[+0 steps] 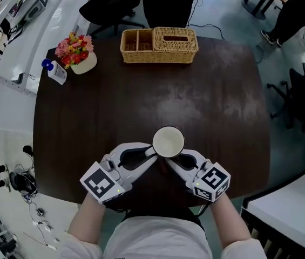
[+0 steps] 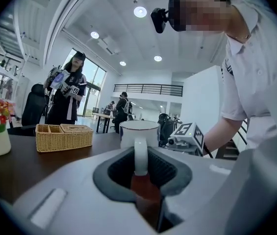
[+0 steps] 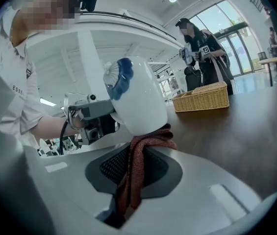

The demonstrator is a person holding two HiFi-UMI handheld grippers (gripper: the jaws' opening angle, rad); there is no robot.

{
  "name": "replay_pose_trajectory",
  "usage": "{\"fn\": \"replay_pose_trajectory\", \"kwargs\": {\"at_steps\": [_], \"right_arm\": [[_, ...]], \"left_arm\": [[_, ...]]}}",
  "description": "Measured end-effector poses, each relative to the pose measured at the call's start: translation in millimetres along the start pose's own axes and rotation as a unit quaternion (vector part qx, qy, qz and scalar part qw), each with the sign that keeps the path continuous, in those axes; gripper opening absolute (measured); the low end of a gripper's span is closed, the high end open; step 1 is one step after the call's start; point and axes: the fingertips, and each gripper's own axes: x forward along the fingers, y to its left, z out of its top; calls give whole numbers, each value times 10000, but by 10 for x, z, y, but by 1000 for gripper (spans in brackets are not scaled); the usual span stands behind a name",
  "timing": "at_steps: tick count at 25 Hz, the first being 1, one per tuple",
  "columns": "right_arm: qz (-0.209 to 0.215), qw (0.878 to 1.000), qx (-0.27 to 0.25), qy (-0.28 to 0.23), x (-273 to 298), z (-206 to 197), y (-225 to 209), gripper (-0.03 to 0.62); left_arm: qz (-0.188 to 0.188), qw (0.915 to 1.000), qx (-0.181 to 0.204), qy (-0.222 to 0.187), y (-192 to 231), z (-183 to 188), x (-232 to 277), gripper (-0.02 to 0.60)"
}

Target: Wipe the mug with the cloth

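Note:
A white mug (image 1: 168, 142) hangs above the dark table (image 1: 222, 107), near its front edge, seen from above. My left gripper (image 1: 150, 155) is shut on its handle (image 2: 139, 155), which stands upright between the jaws in the left gripper view. My right gripper (image 1: 170, 164) is shut on a red-brown cloth (image 3: 139, 166); the cloth's upper end presses against the mug's (image 3: 136, 99) underside. That side of the mug bears a blue flower print. A strip of the cloth (image 2: 145, 192) also shows below the handle. The cloth is mostly hidden in the head view.
A wicker basket (image 1: 159, 46) stands at the table's far edge. A pot of flowers (image 1: 76, 55) and a small bottle (image 1: 56, 72) sit at the far left. Office chairs (image 1: 114, 7) stand beyond the table. A person (image 2: 67, 94) stands in the background.

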Motion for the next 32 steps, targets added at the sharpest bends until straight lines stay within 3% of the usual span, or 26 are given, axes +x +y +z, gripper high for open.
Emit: {"fn": "replay_pose_trajectory", "kwargs": {"at_steps": [4, 8, 13, 17, 26, 32], "right_arm": [[-280, 9995, 121, 11, -141, -42, -141, 81], [-911, 9957, 146, 46, -323, -42, -411, 81], [-2030, 9773, -469, 376, -433, 23, -727, 81], [-2450, 9658, -776, 360, -438, 95, -823, 81], [-2659, 9622, -450, 377, -451, -67, -954, 81], [-2783, 9585, -477, 398, -464, -142, -1007, 81]], "left_arm": [[61, 10000, -15, 48, 96, -75, -41, 67], [82, 9999, 82, 123, 145, -195, -14, 66], [60, 9983, 410, 420, 206, -526, 76, 66], [-27, 9964, 555, 637, 232, -790, 163, 66], [-266, 9891, 872, 1159, 292, -1239, 217, 66], [-413, 9860, 1060, 1222, 318, -1320, 179, 66]]}}
